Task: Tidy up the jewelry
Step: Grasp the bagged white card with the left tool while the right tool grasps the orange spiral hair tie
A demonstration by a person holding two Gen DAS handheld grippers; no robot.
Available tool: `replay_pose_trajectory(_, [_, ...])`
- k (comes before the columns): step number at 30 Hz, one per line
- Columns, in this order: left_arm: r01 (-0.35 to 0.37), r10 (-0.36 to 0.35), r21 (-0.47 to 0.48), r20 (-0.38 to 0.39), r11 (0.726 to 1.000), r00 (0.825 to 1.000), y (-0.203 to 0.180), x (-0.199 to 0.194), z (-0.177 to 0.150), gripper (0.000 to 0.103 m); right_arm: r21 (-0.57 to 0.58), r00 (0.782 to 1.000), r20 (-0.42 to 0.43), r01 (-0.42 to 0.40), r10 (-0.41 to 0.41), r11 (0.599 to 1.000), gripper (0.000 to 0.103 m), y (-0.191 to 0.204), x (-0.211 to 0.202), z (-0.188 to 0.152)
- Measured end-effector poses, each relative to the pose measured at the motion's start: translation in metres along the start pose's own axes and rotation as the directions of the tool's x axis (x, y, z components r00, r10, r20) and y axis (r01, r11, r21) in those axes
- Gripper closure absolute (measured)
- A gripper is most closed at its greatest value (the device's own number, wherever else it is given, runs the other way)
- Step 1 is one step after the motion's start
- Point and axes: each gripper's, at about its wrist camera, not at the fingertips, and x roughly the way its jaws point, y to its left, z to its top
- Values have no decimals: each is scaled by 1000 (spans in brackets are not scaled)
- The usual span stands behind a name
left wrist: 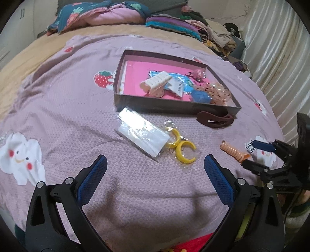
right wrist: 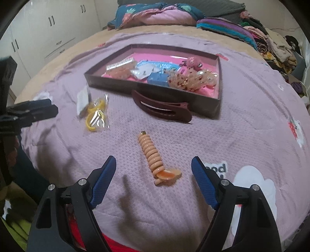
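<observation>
Right wrist view is showing the right gripper (right wrist: 154,164) hanging over the bed, its blue fingers (right wrist: 104,180) standing wide with nothing between the pads. Just beyond the fingertips, an orange spiral hair tie (right wrist: 150,150) is lying on the mauve bedspread (right wrist: 213,135), apart from both fingers. Farther on, a dark brown hair clip (right wrist: 160,108) is resting against the front wall of the dark shallow box (right wrist: 151,87).

Left wrist view is showing the left gripper (left wrist: 155,162) with its fingers likewise spread wide and gripping nothing. Just ahead of them, yellow crescent hoops (left wrist: 184,151) in a clear bag are lying beside a white packet (left wrist: 143,135). Beyond these, the box is sitting on the bedspread, holding a cream claw clip (left wrist: 155,83), a blue item (left wrist: 200,97) and a speckled scrunchie (left wrist: 219,91) on its pink floor. Folded bedding (left wrist: 100,13) is piled at the far end.
</observation>
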Motion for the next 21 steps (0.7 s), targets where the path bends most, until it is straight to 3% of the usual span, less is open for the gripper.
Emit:
replay_pose_trajectory(6, [54,-56,-87,-24,995,998,14,16,6,9,-38,999,-53,-5,3,999,38,0,32,5])
replay_pose_trajectory(17, [136,-160,-264,-69,955,985,37,53,15,10,-73,997,-55,-55,51,996,83,17,39,2])
replay_pose_trajectory(21, [136,-160,-278,-63,951,985,37,58,20,15,-80,997,-49,-66,62,995,85,23,37,2])
